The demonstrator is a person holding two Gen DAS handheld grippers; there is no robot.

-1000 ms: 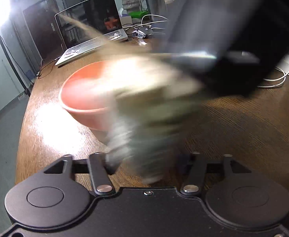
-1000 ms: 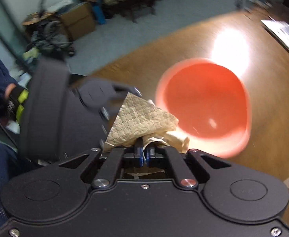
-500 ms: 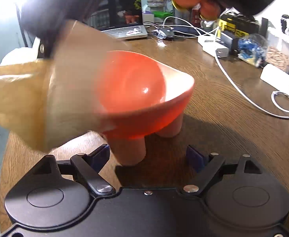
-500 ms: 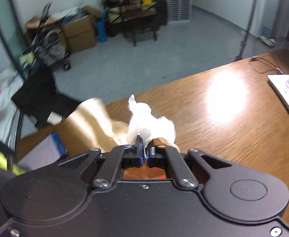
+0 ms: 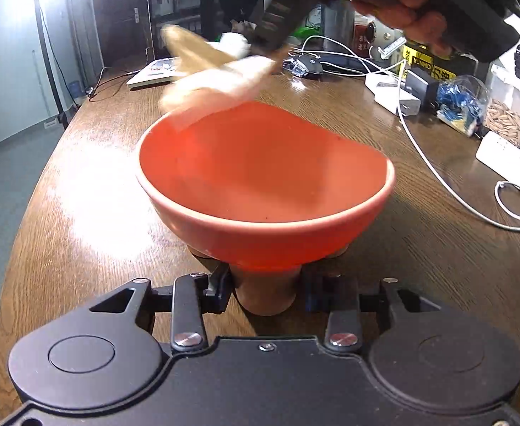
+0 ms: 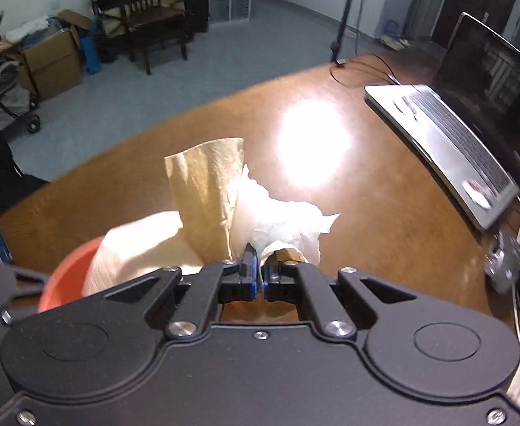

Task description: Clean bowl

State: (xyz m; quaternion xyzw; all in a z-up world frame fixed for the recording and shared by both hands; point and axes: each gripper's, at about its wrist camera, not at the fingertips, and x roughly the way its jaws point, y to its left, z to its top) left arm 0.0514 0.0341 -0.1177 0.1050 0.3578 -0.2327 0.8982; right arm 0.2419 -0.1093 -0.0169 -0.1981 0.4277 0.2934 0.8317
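The left gripper (image 5: pixel 265 293) is clamped on the bowl's foot (image 5: pixel 265 294), steadying the bowl (image 5: pixel 265 184) on the table (image 5: pixel 437 248). The right gripper (image 6: pixel 258 278) pinches the paper (image 6: pixel 206 191) just past the far rim — wiping looks largely done, though faint specks remain inside.

One bowl (image 5: pixel 265 177), one paper towel (image 6: pixel 206 191), one laptop (image 6: pixel 448 135).

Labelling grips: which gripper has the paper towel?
The right gripper: it is shut on the paper towel near the bowl. The left gripper clamps the bowl's foot instead.
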